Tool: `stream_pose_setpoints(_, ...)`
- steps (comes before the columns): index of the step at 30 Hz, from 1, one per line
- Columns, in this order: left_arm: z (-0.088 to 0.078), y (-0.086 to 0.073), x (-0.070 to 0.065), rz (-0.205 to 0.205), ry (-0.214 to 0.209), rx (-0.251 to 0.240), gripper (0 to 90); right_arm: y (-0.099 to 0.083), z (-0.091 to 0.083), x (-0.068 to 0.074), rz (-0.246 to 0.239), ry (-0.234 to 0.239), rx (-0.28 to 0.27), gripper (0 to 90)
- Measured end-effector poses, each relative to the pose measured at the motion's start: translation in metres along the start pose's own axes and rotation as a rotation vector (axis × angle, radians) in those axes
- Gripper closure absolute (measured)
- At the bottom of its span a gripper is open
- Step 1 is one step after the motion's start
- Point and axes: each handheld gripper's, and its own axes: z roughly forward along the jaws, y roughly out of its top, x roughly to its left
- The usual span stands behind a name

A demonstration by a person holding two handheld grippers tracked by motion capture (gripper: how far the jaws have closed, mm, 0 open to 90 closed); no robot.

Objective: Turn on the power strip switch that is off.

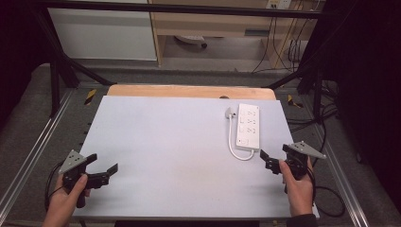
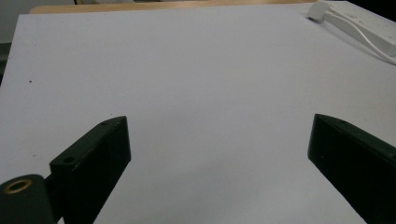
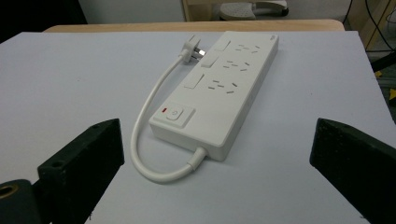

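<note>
white power strip (image 1: 248, 126) lies far right on the pale table sheet (image 1: 165, 151), its plug (image 1: 230, 112) unplugged beside its far left corner, cord (image 1: 235, 149) looping off the near end. right gripper (image 1: 274, 159) hovers just near of it, jaws spread wide, empty. best approach — straddle the strip's narrow body, clear of the cord loop. left gripper (image 1: 105, 171) near left, also wide open, empty. strip sits close to the right edge; broad free room to the left.

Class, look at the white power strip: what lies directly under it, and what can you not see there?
The power strip lies flat on the pale sheet that covers the wooden table. Its cable loops beside it, not beneath. Its underside is hidden.
</note>
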Motion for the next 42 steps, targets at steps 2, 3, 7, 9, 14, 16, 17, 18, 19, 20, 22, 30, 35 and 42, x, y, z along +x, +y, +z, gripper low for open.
stream_pose_setpoints(2,0.000,0.000,0.000,0.001,0.002,0.001,6.1,0.003,0.000,-0.001,-0.002,0.006,-0.002,3.2)
stream_pose_setpoints(3,0.000,0.000,0.000,0.001,0.003,0.002,6.1,0.005,0.001,-0.001,-0.004,0.002,-0.003,3.1)
stream_pose_setpoints(7,0.000,0.000,0.000,0.000,0.002,0.001,6.1,0.012,0.002,-0.004,-0.001,-0.002,-0.022,3.1)
stream_pose_setpoints(9,0.000,0.000,0.000,0.001,0.001,0.001,6.1,0.016,0.003,-0.004,-0.004,-0.007,-0.033,3.2)
stream_pose_setpoints(14,0.001,0.000,0.000,0.002,-0.003,0.001,6.1,0.025,0.005,-0.002,-0.010,-0.009,-0.046,3.3)
stream_pose_setpoints(16,0.001,0.000,0.000,0.002,-0.005,0.002,6.1,0.026,0.006,-0.002,-0.010,-0.007,-0.045,3.2)
stream_pose_setpoints(17,0.001,0.000,0.000,0.004,-0.006,0.005,6.1,0.029,0.008,-0.002,-0.009,-0.001,-0.047,3.0)
stream_pose_setpoints(18,0.001,0.000,0.000,0.007,-0.004,0.004,6.1,0.031,0.009,-0.002,-0.013,0.001,-0.047,3.0)
stream_pose_setpoints(19,0.001,0.000,0.000,0.008,-0.004,0.004,6.1,0.032,0.009,-0.001,-0.012,0.001,-0.047,2.9)
stream_pose_setpoints(20,0.001,0.000,0.000,0.008,-0.004,0.004,6.1,0.034,0.010,-0.001,-0.013,0.003,-0.050,2.9)
stream_pose_setpoints(22,0.001,-0.001,-0.001,0.007,-0.004,0.007,6.1,0.037,0.011,0.000,-0.014,0.006,-0.053,2.9)
stream_pose_setpoints(30,0.002,-0.001,-0.001,0.015,-0.008,0.009,6.1,0.045,0.016,0.003,-0.023,0.012,-0.057,3.1)
stream_pose_setpoints(35,0.002,-0.001,-0.002,0.017,-0.009,0.010,6.1,0.051,0.019,0.005,-0.031,0.013,-0.064,3.7)
stream_pose_setpoints(42,0.002,-0.001,-0.002,0.021,-0.006,0.014,6.1,0.063,0.029,0.006,-0.013,0.027,-0.078,5.0)
